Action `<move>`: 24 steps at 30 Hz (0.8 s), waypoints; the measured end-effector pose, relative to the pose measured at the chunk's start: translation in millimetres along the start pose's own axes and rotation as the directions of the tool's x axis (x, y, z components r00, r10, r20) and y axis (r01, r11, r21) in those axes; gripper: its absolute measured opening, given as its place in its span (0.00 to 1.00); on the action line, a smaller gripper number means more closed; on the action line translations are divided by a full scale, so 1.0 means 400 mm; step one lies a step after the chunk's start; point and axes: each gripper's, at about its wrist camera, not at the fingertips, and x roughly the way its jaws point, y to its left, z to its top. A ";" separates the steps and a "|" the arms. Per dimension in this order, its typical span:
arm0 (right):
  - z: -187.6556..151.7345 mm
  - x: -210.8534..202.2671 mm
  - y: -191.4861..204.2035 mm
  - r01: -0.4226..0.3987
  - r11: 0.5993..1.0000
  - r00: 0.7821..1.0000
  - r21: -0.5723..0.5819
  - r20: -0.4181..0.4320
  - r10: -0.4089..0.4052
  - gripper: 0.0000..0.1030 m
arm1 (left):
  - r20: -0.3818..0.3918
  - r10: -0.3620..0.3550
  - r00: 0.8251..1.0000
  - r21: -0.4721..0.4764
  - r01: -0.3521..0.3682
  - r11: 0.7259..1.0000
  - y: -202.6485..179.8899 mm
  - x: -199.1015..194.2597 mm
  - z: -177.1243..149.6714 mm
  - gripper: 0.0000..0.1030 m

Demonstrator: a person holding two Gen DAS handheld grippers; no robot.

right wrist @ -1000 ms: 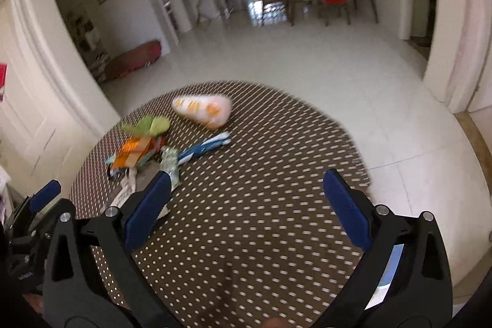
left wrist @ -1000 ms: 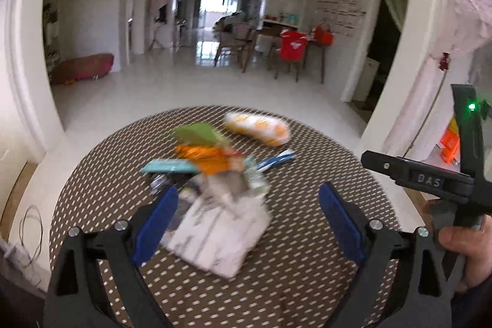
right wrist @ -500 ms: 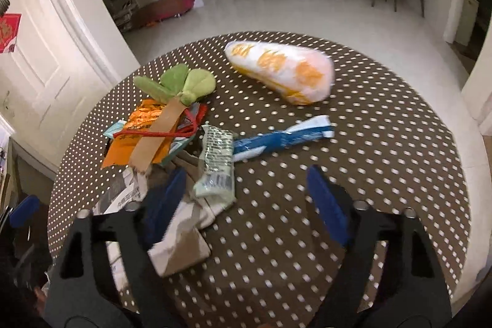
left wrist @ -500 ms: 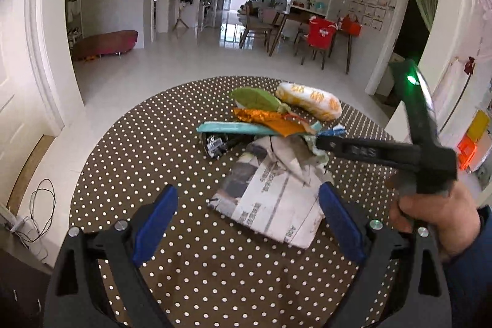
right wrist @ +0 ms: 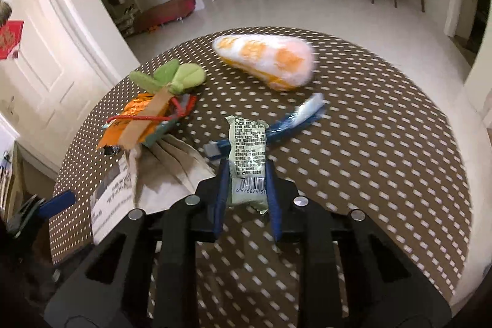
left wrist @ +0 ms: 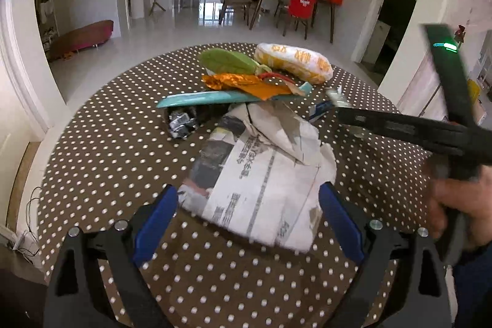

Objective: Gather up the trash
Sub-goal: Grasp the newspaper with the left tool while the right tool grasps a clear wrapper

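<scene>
My right tongs (right wrist: 246, 189) are closing on the pale green wrapper (right wrist: 247, 157). It lies lengthwise between the blue pads, its long axis running straight away from me, barcode end nearest, far end resting across the blue wrapper (right wrist: 295, 119). Whether the pads already press on it I cannot tell; they sit right at its edges. So the lift turns on that alignment: it should slide out along its length.

My left tongs (left wrist: 247, 220) stand spread wide, with the near edge of the crumpled newspaper (left wrist: 261, 174) between the pads, untouched. The green wrapper lies just right of that newspaper on the dotted counter (left wrist: 107, 149).

Only the right view shows the wrapper whole; in the left view my right tool's arm covers nearly all of it.
</scene>
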 end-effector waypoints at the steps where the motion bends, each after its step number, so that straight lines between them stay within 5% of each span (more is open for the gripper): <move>1: -0.006 -0.020 -0.011 0.000 1.000 1.000 0.007 0.011 -0.001 0.23 | -0.003 -0.003 1.000 -0.005 0.003 1.000 -0.001 0.009 0.009 0.88; 9: -0.017 -0.112 -0.064 0.003 1.000 0.998 0.031 0.068 -0.005 0.23 | -0.021 0.057 0.998 -0.005 -0.057 0.998 -0.031 0.109 0.117 0.88; 10: -0.019 -0.117 -0.065 -0.001 0.999 0.997 0.032 0.071 -0.001 0.23 | -0.027 0.051 0.998 -0.014 -0.051 0.999 -0.032 0.121 0.125 0.81; 13: -0.023 -0.134 -0.075 -0.009 0.999 0.997 0.037 0.080 0.006 0.23 | -0.055 0.014 0.998 -0.050 -0.016 0.999 -0.033 0.161 0.138 0.31; 17: -0.027 -0.158 -0.085 -0.013 0.999 0.995 0.041 0.096 0.009 0.23 | -0.046 -0.056 0.997 -0.054 0.054 0.997 -0.028 0.153 0.115 0.05; 24: -0.053 -0.217 -0.116 -0.014 0.998 0.992 0.060 0.128 0.006 0.23 | -0.030 -0.093 0.995 -0.070 0.091 0.993 -0.027 0.071 0.028 0.03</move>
